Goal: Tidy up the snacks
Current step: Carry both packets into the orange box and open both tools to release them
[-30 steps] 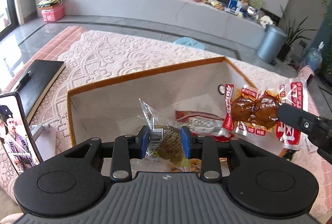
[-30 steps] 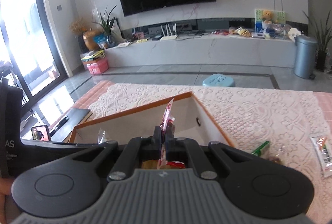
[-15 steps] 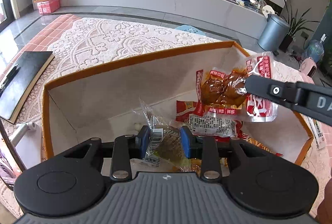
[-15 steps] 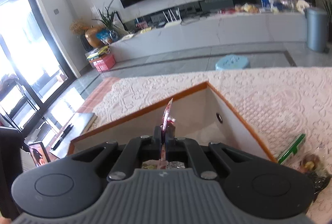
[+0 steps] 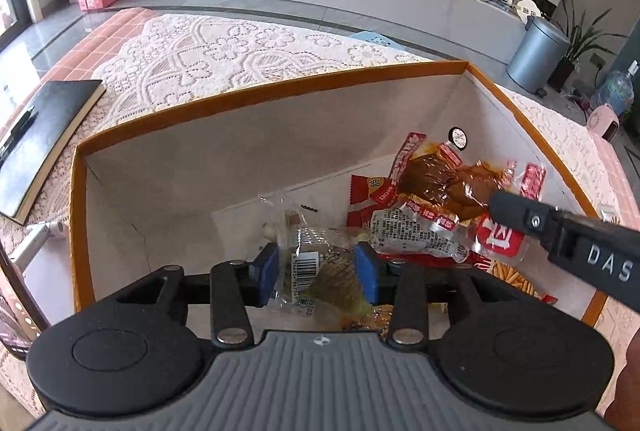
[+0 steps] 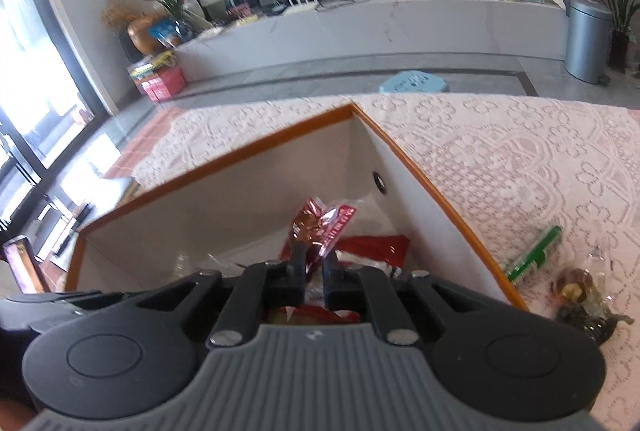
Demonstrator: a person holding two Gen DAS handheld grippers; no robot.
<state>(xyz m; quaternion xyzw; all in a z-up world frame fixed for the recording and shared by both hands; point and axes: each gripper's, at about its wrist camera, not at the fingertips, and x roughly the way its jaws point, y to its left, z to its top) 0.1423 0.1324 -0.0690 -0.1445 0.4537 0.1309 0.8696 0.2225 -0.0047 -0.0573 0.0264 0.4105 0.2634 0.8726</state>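
Box: an open box with an orange rim (image 5: 256, 91) is seen on the lace-covered desk (image 5: 224, 47); in the right wrist view its corner (image 6: 354, 107) lies at twelve o'clock.
Left gripper: the left gripper (image 5: 316, 273) is pointed down into the box; its jaws have just been opening, and a clear packet with a barcode (image 5: 320, 263) lies between the blue pads (image 5: 366, 273). Whether the pads press on it cannot be told.
Right gripper: the right gripper (image 6: 315, 271) is lowered into the box from four o'clock of the left view, where its dark finger (image 5: 520, 215) is seen. Its jaws have just been opening slightly and stand a little apart.
Red-and-clear packet: a packet of brown snack (image 5: 452, 187) (image 6: 320, 227) stands between the right jaws; whether it is gripped cannot be told.
Box contents: a red wrapper (image 5: 372, 191) and a silver printed wrapper (image 5: 416, 235) are lying on the floor of the box, under the brown snack packet.
Outside the box: a green packet (image 6: 534, 253) and a dark wrapped sweet (image 6: 576, 291) are left on the desk at three o'clock of the right view.
Notebook: a black notebook (image 5: 44, 135) is set at nine o'clock of the left view.
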